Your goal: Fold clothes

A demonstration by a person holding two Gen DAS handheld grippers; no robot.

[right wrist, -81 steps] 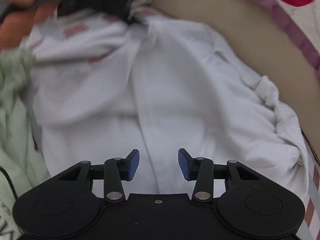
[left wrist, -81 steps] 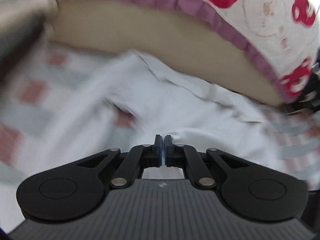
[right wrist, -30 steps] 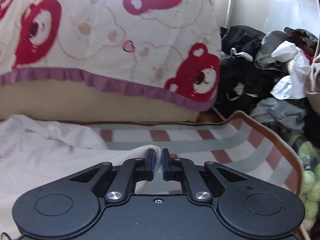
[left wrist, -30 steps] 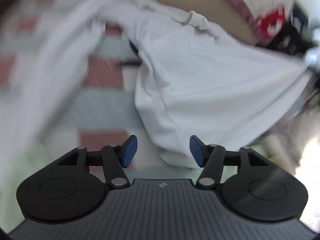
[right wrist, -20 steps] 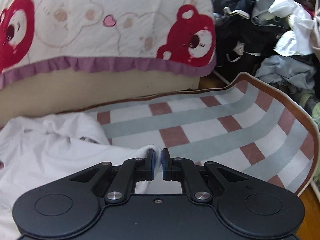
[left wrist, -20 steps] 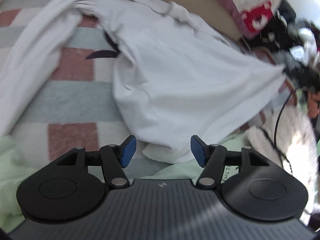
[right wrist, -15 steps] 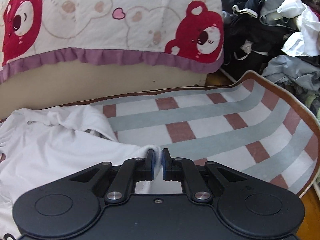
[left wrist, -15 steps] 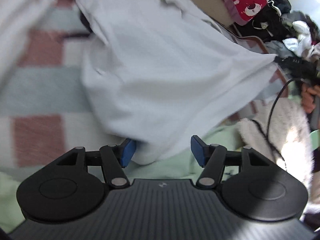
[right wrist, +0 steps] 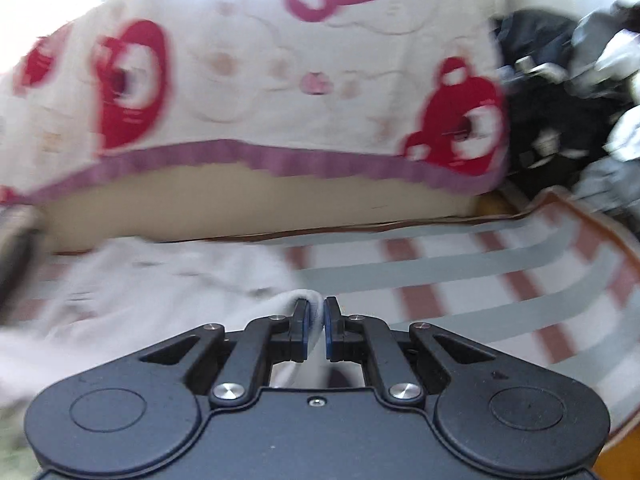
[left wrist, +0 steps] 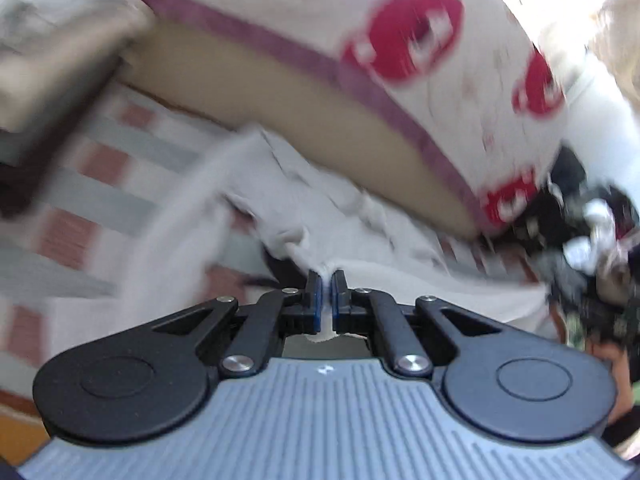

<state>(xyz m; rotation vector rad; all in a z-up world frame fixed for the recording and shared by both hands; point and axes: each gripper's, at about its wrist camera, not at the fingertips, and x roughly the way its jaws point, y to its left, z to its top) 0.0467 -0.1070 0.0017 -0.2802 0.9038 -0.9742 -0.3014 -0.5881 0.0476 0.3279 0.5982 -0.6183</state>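
White cotton, the shirt (left wrist: 372,240) sprawls on the checked rug (right wrist: 500,280) by its bed-side edge, looking light and limp, likely to sag between holds. Hem corners suit gripping: left gripper (left wrist: 326,294) and right gripper (right wrist: 316,320) each pinch one.

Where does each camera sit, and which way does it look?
Left wrist: sits behind the left gripper, looking forward and downward at the white garment on the checked rug; only its own fingers show.
Right wrist: sits behind the right gripper, facing the same garment; only its own fingers show.
Shared: garment, rug, bear-print blanket.
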